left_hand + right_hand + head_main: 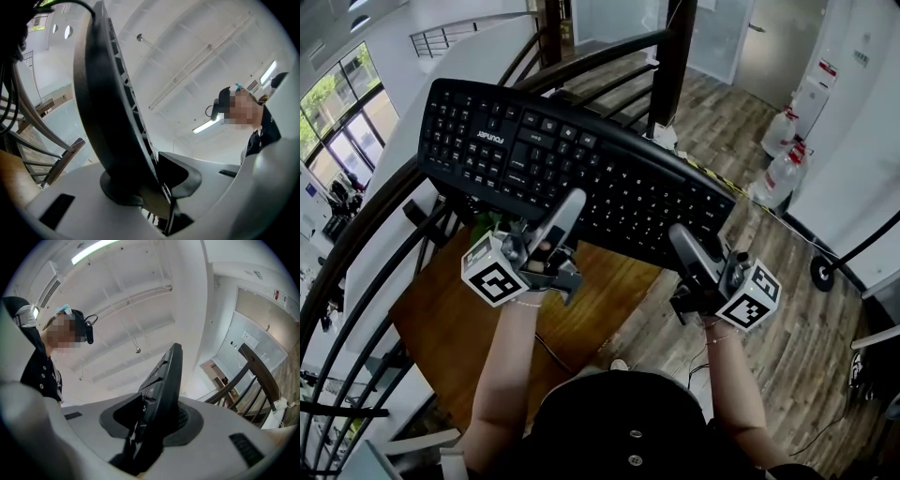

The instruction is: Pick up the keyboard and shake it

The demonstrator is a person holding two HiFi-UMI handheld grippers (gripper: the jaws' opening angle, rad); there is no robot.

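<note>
A black keyboard [562,159] is held up in the air, keys facing me, tilted down to the right. My left gripper [565,214] is shut on its near edge left of the middle. My right gripper [682,246] is shut on the near edge further right. In the left gripper view the keyboard [105,108] stands edge-on, clamped between the two pads. The right gripper view shows the keyboard [161,380] edge-on too, pinched between that gripper's pads, with the ceiling behind it.
Under the keyboard is a wooden table [487,319]. A dark curved stair railing [384,216] runs along the left and behind. Water jugs [780,155] stand on the wood floor at the right. A person [262,126] wearing a head camera shows in both gripper views.
</note>
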